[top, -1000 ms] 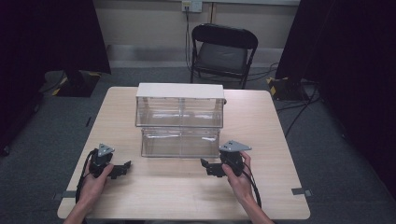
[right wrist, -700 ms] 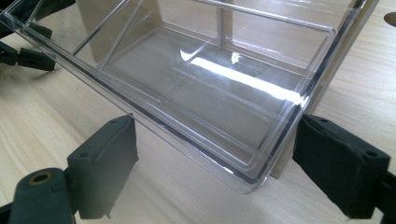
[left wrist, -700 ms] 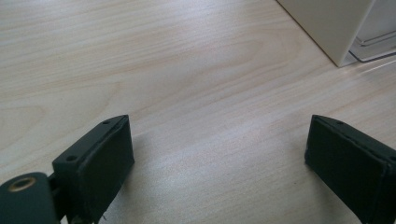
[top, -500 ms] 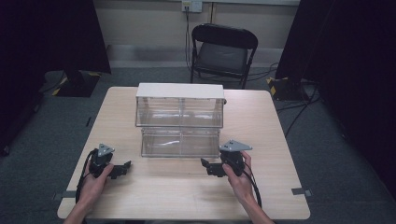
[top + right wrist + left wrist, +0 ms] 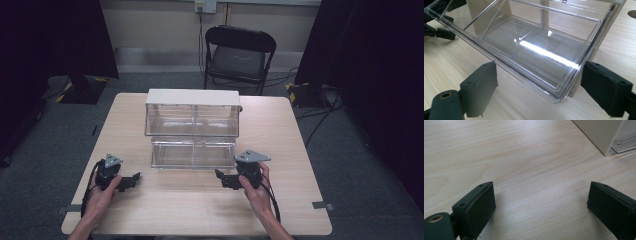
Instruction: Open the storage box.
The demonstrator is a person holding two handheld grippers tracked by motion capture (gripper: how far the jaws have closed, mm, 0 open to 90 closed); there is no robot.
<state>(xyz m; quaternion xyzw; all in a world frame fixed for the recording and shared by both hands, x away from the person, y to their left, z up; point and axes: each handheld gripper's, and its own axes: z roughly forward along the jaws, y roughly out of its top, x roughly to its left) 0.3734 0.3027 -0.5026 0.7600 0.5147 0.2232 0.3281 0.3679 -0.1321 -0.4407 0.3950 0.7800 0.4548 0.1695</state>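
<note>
From above, our hands rest low on the surface (image 5: 200, 210), left tool (image 5: 131, 180) and right tool (image 5: 222, 179) pointing inward, near the clear drawer unit (image 5: 192, 127). Left tool view: jaws wide, empty. Right tool view: jaws wide, empty, flanking the pulled-out drawer (image 5: 536, 55).

No visible change since earlier frames.

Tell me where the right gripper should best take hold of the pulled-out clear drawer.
Probably the drawer's thin front lip, from the person's side: it juts out of the white cabinet toward the right gripper, whose jaws stand open at its near corner. The left gripper is open over bare table.
</note>
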